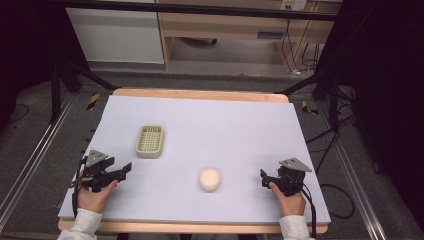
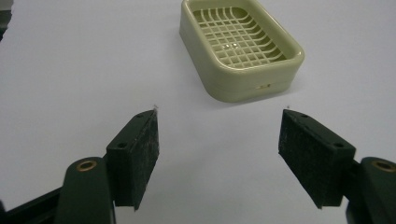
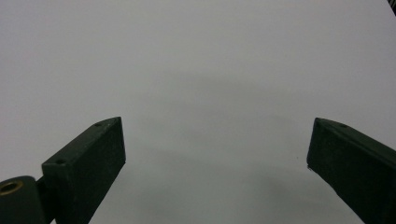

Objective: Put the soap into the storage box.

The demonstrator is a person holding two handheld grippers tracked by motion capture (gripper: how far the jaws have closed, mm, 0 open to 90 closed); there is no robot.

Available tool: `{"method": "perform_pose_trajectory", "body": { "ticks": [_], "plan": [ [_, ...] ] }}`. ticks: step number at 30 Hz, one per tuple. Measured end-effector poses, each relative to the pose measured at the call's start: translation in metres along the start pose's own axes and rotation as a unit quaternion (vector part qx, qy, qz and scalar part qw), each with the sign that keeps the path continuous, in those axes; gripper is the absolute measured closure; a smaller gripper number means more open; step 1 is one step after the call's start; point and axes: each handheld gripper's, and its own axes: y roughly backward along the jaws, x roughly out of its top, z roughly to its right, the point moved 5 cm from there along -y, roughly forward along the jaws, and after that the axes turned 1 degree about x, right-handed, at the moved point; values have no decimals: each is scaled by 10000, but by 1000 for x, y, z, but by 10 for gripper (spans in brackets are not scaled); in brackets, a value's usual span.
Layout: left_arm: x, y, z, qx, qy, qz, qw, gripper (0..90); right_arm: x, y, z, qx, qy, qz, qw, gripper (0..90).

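Left gripper (image 1: 125,169) and right gripper (image 1: 263,177) rest at the near table edge, jaws apart, holding nothing. Between them lies the round cream soap bar (image 1: 209,179), untouched on the pale lavender tabletop (image 1: 240,130). Beyond the left gripper, the pale green slotted plastic soap dish (image 1: 150,141) sits empty; nothing looks begun, grasp and placing remain.

Even overhead light on the pale lavender table sheet (image 1: 225,130); surroundings at 9 and 3 o'clock fall into black. High view soft, low detail. Left gripper view bright, slight glare spot on the cream plastic grid-bottomed soap dish (image 2: 261,79). Right gripper view dimmer, grey, with a broad diffuse shadow at centre.
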Motion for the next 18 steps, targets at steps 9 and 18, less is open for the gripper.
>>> {"method": "perform_pose_trajectory", "body": {
  "ticks": [9, 18],
  "plan": [
    [3, 1, 9, -99, 32, 4, 9999, 299, 1, 4, 5, -53, -93, 80, 9999, 49],
    [7, 2, 24, -206, -126, 31, 9997, 274, 4, 4, 3, -77, -60, 86, 9999, 52]
  ]
}}
